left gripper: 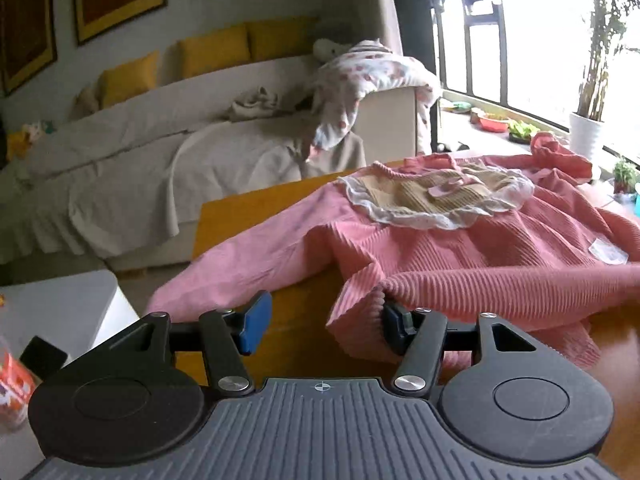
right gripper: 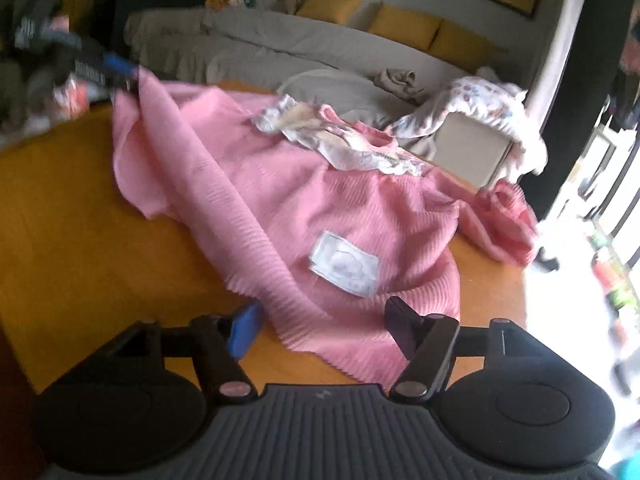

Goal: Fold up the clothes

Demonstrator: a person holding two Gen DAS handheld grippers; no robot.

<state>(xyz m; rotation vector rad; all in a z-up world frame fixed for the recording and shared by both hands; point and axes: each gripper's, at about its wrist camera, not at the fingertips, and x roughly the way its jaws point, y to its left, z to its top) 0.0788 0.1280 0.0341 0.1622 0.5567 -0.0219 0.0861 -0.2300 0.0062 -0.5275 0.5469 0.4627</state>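
Pink ribbed dress [right gripper: 320, 208] lies spread on the orange table [right gripper: 80, 220]; the right gripper [right gripper: 320, 326] stands parted over its near hem, gripping nothing; the left gripper [left gripper: 320, 320] is parted too, a fold draped over its right finger [left gripper: 396, 320].

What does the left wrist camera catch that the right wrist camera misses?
Only the left wrist view shows the white plant pot by the window and a white side table. Only the right wrist view shows the other gripper at the raised cloth edge. Both show the pink garment with its lace collar, the wooden table and the sofa.
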